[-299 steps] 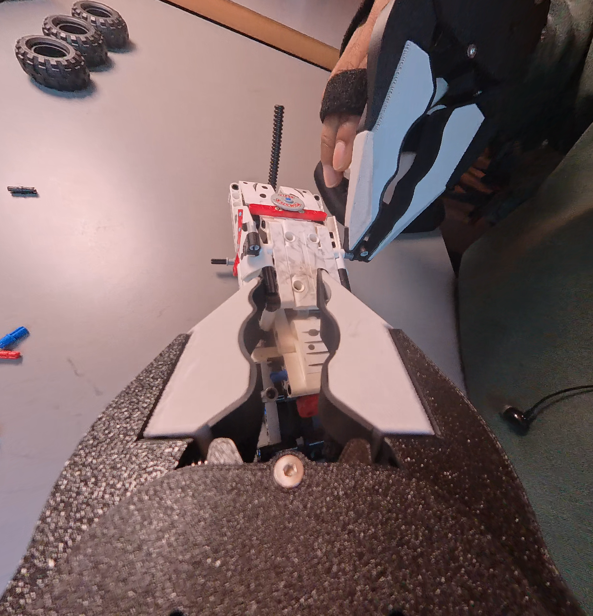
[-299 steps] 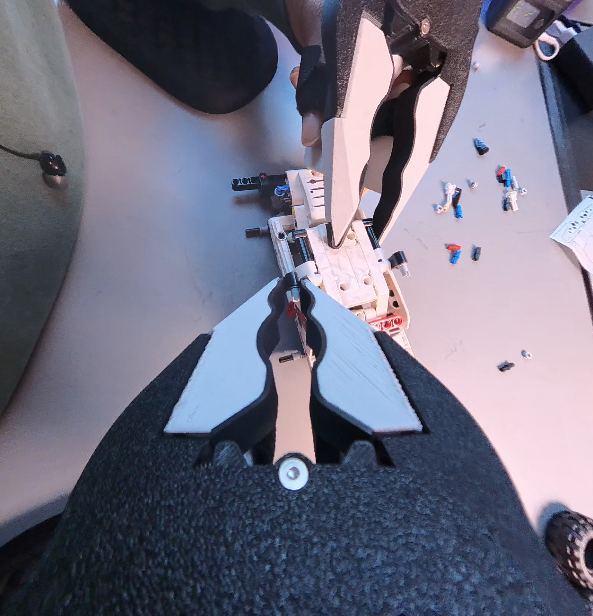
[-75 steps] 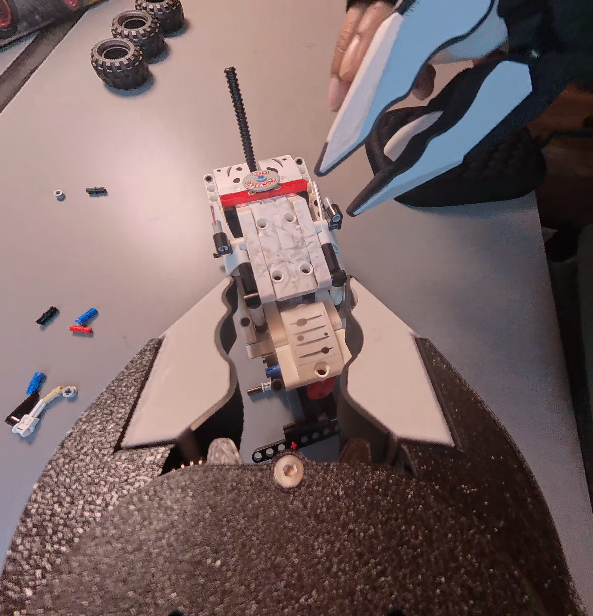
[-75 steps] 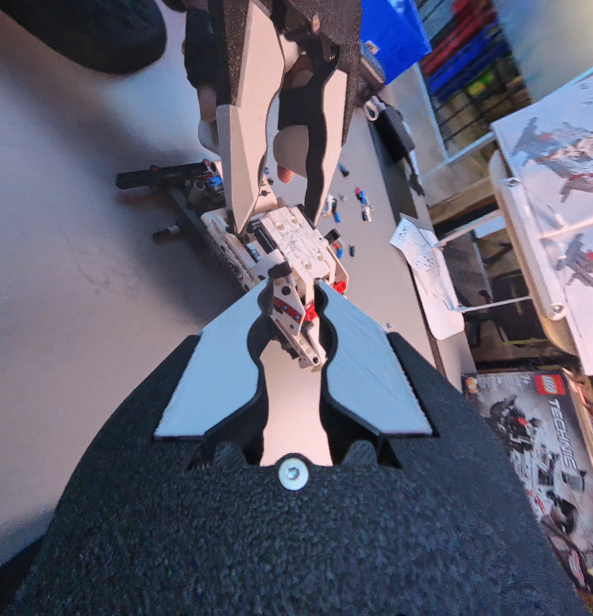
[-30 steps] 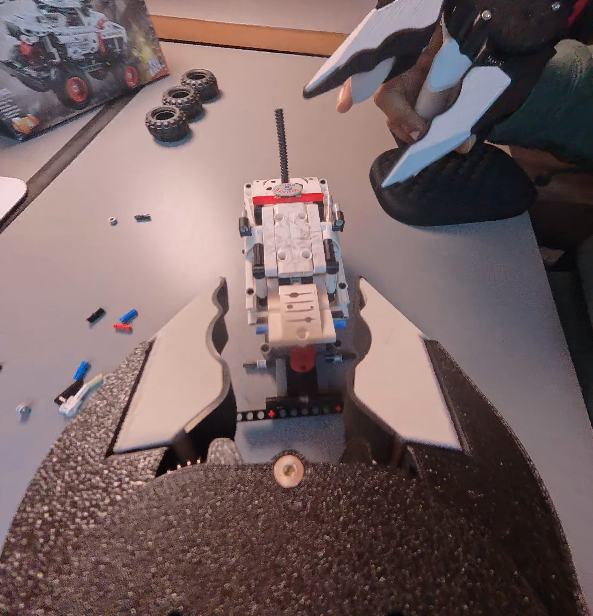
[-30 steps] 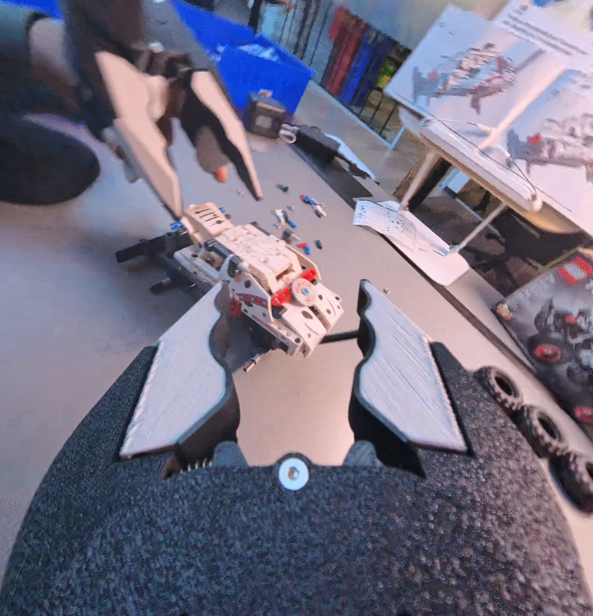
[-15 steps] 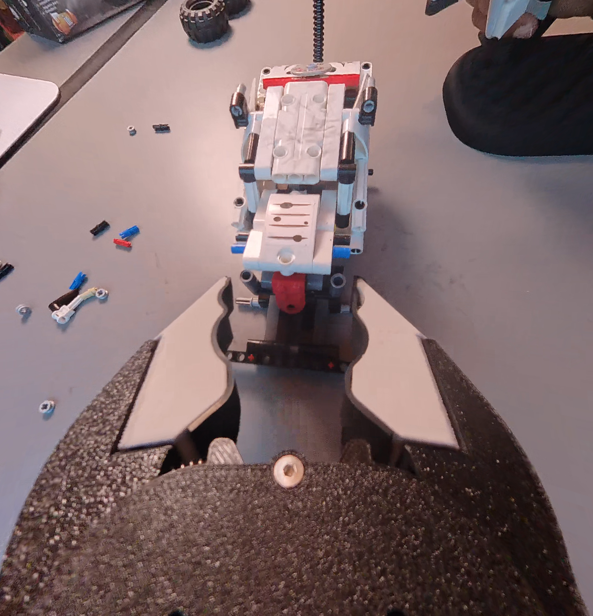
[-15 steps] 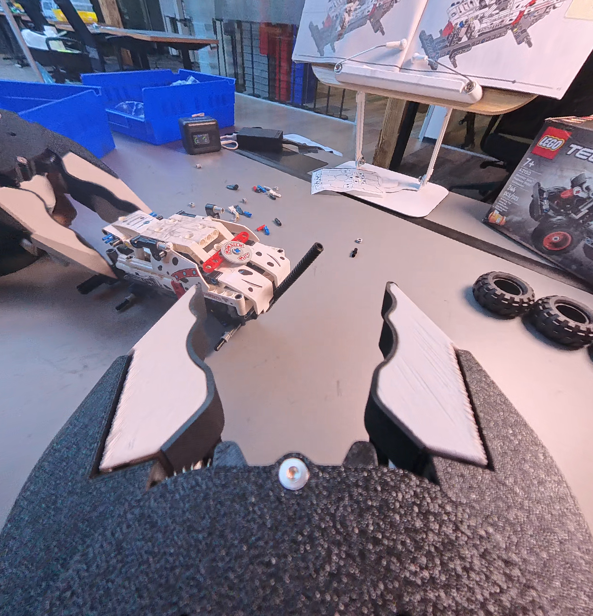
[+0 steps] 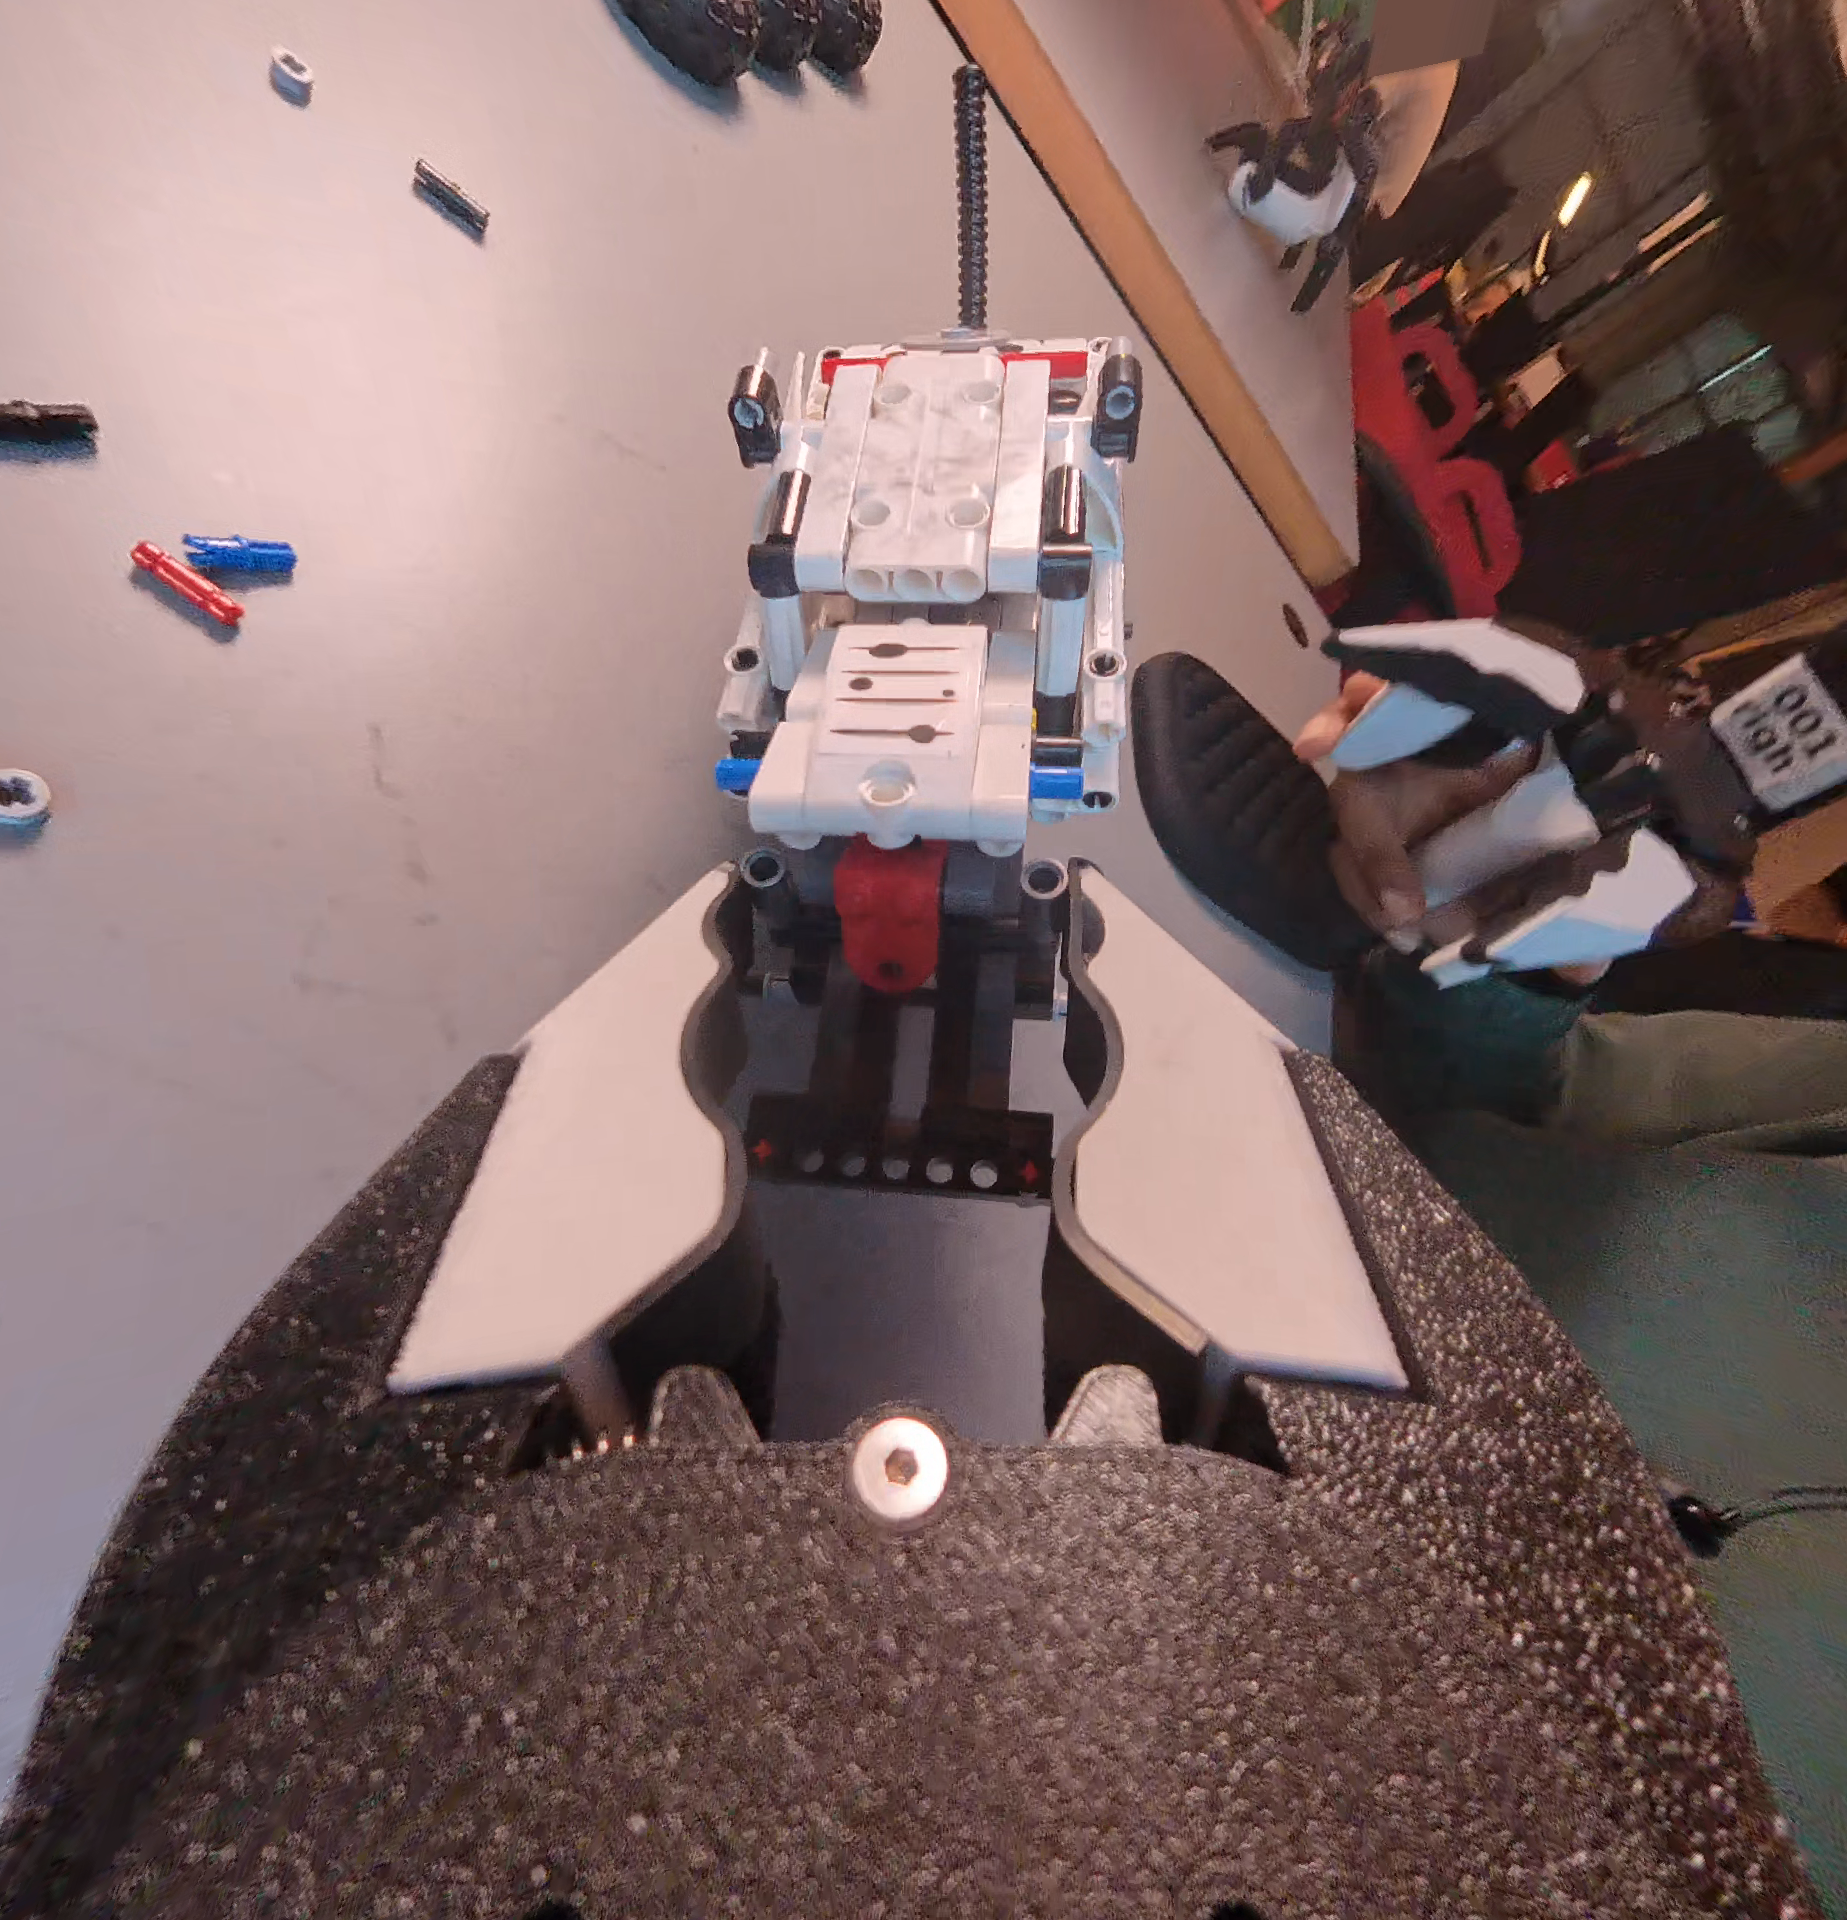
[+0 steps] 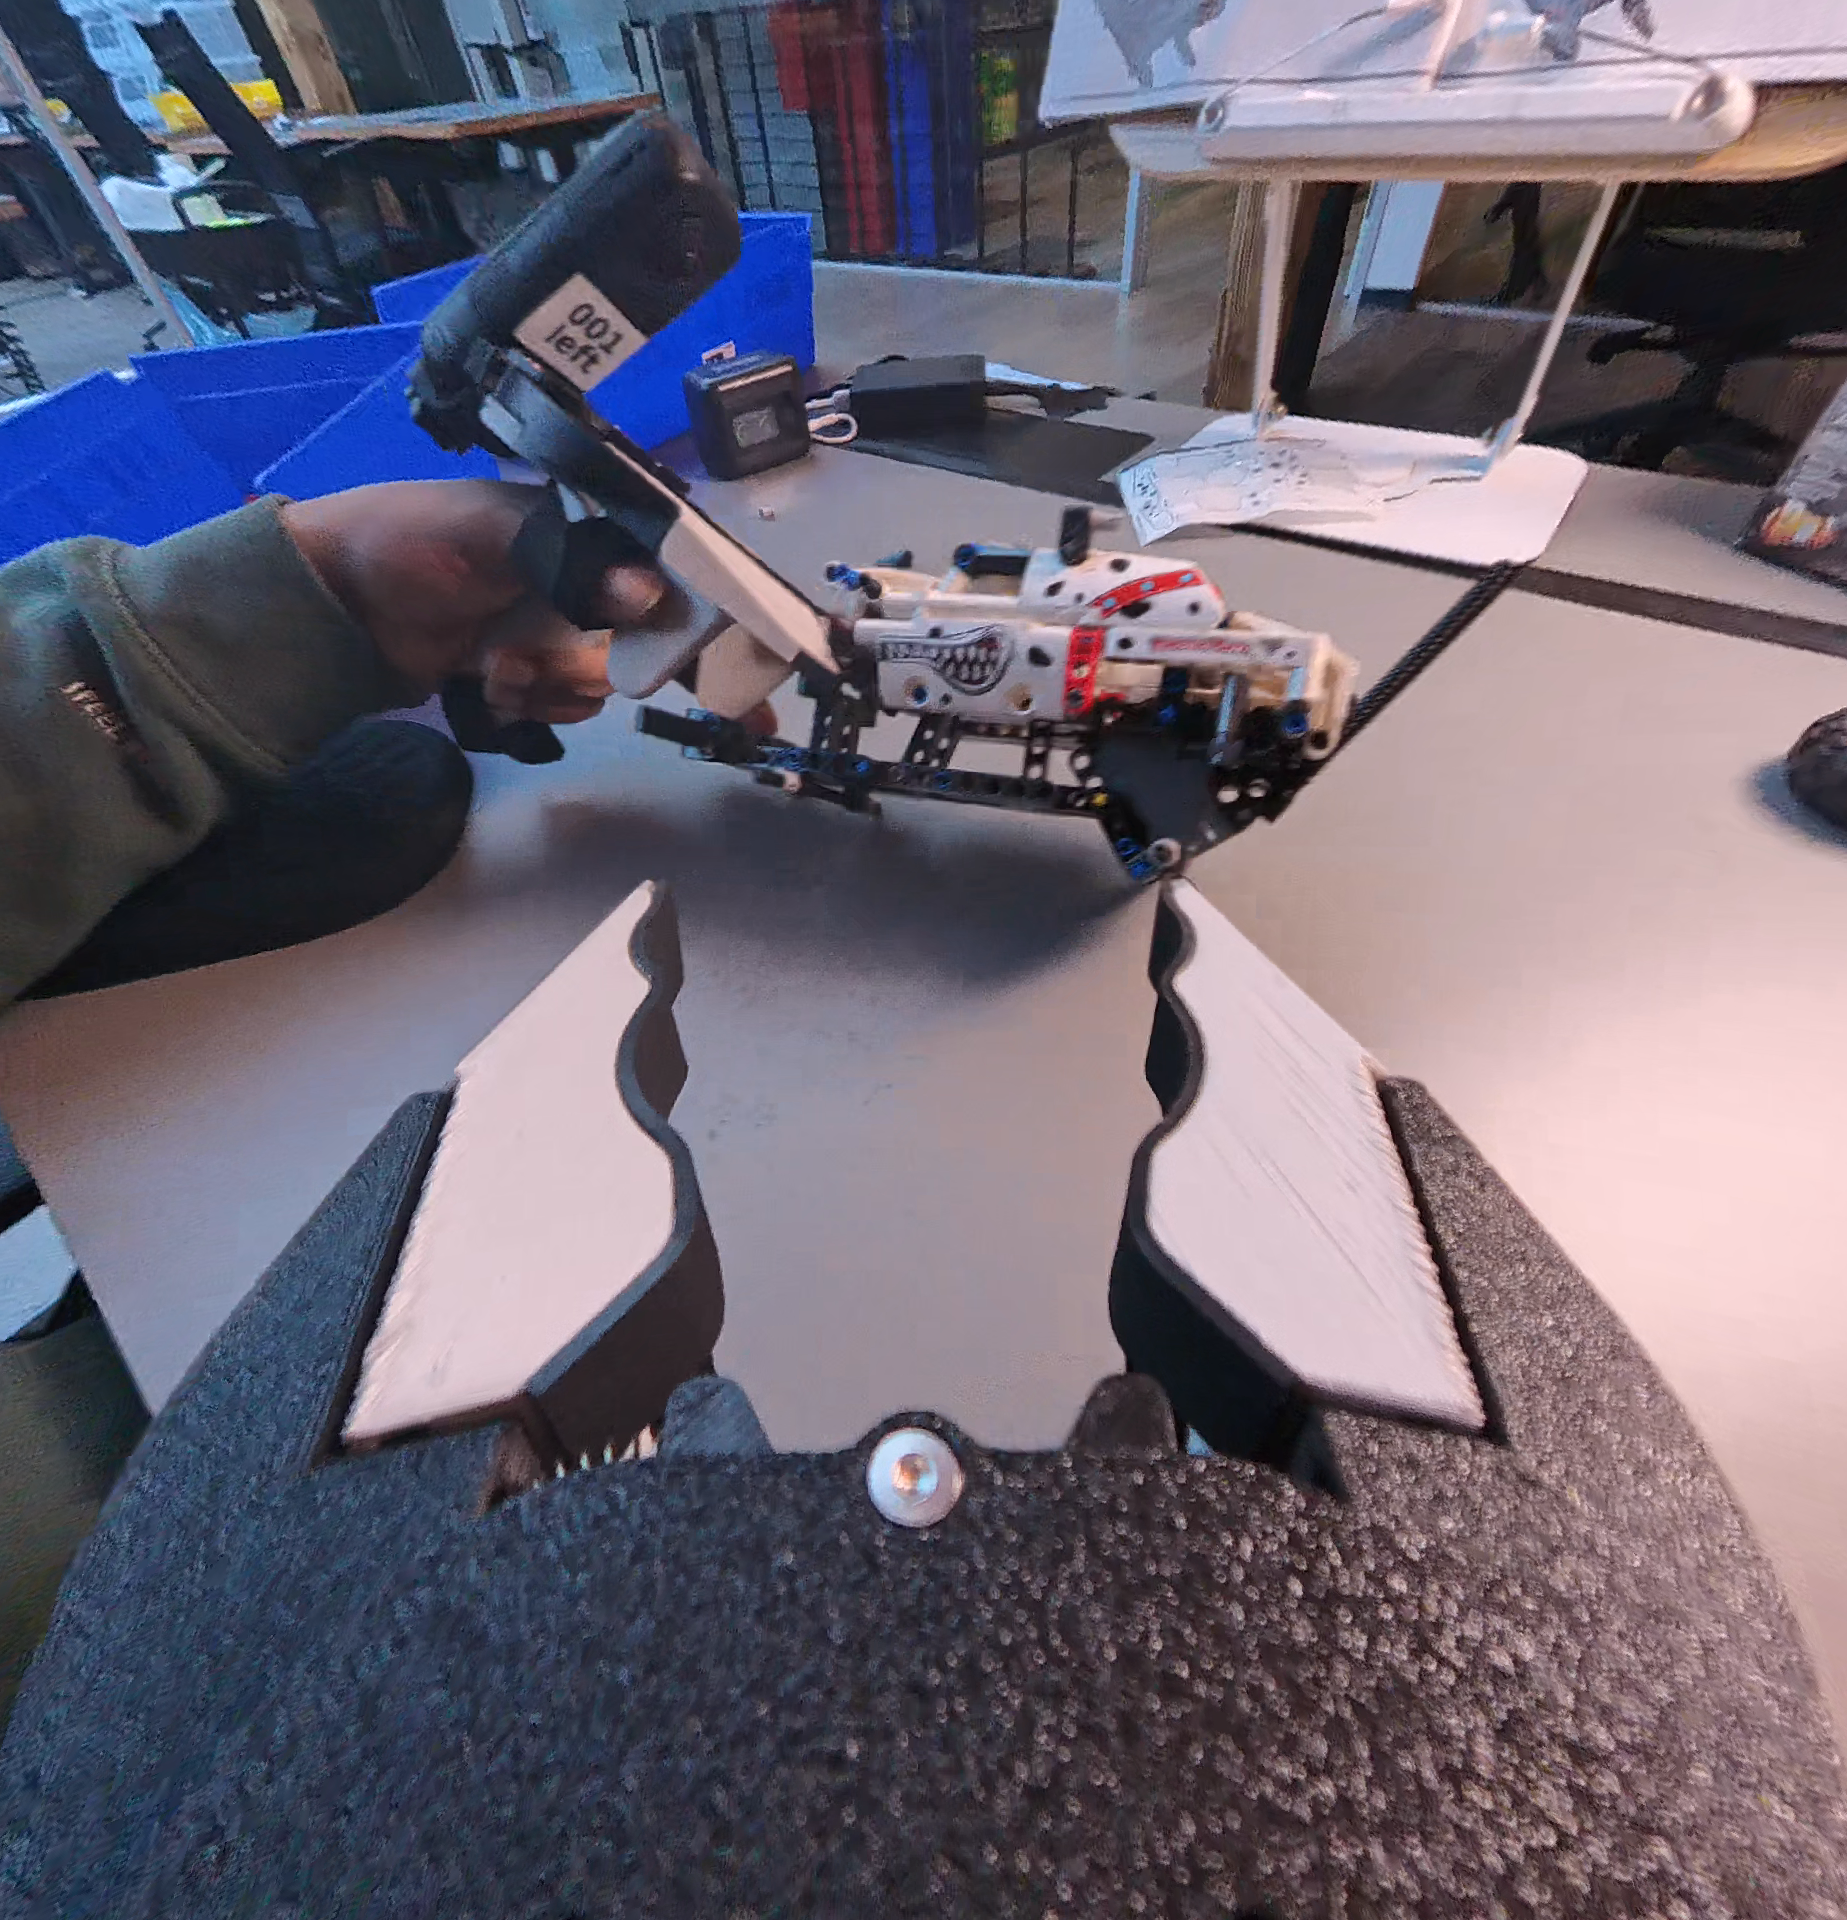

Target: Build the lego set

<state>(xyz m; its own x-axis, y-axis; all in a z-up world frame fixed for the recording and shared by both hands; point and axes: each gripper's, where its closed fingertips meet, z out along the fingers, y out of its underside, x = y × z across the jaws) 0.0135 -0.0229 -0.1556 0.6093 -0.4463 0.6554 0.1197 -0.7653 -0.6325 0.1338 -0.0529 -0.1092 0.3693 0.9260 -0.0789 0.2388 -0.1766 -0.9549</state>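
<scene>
Midway across the grey table point(image 9: 399, 935) sat the lego model point(image 9: 924, 623) — a white, black-spotted truck body on a black beam chassis, without wheels, its near end tipped up off the surface in the right wrist view while its far end touched down. At that raised end, the left gripper point(image 9: 903, 873) had its two fingers narrowed onto the black chassis beams, one on each flank just behind a red connector point(image 9: 888, 914). A ribbed black hose point(image 9: 969, 197) stuck out from the model's far end. Off to the right, the right gripper point(image 10: 903, 904) hung clear of the model, its tongs spread wide with nothing between them. Farther left lay loose pins — a red pin point(image 9: 186, 584), a blue pin point(image 9: 238, 551) — and black tyres point(image 9: 753, 31) lay near the far edge.
</scene>
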